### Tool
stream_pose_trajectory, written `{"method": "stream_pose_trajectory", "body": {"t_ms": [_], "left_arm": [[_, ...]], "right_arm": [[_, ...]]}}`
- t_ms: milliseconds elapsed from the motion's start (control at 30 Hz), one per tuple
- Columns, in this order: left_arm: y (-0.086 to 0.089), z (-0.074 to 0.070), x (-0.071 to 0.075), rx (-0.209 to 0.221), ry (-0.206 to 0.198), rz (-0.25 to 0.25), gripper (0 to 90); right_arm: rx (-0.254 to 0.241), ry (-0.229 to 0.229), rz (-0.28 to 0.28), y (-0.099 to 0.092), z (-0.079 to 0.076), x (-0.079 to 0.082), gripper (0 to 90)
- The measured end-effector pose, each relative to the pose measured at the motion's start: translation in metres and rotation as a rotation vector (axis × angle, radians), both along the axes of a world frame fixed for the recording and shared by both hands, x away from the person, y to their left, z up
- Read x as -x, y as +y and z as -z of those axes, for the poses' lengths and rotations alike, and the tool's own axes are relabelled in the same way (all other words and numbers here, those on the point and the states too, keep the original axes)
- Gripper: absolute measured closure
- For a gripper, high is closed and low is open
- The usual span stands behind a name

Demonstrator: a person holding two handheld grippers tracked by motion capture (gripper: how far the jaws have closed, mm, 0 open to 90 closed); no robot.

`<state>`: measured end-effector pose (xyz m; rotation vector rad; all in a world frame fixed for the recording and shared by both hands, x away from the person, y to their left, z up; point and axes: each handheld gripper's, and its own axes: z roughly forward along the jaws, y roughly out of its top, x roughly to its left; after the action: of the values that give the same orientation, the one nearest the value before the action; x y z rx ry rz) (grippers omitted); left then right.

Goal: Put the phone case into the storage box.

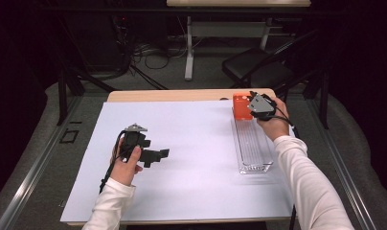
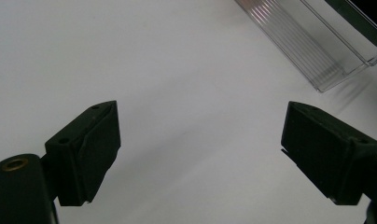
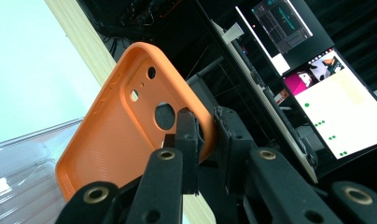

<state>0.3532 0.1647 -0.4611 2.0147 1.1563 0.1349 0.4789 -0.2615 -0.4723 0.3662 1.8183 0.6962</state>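
Orange perforated phone case (image 3: 130, 126) in pinching right claw (image 3: 204, 140); left claw (image 2: 200, 154) wide, empty.

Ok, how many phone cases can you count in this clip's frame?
1: an orange phone case, pinched at its edge by the right tongs, above the far end of the clear tray. No others visible.
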Motion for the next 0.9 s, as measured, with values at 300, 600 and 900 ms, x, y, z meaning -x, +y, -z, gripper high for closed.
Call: {"method": "stream_pose_trajectory", "body": {"t_ms": [300,600,900], "left_arm": [[-0.0008,0.001,-0.0002,0.0,0.0,-0.002,12.1],[-0.0015,0.002,-0.0006,0.0,0.005,-0.001,12.0],[-0.0027,0.0024,-0.0006,-0.004,0.006,0.005,12.0]], "right_arm": [[-0.001,-0.011,0.007,-0.0004,0.0043,-0.0018,80.3],[-0.01,-0.009,0.004,-0.002,0.0052,-0.0025,80.2],[0.062,-0.003,-0.003,-0.0039,0.0027,-0.0057,80.1]]}}
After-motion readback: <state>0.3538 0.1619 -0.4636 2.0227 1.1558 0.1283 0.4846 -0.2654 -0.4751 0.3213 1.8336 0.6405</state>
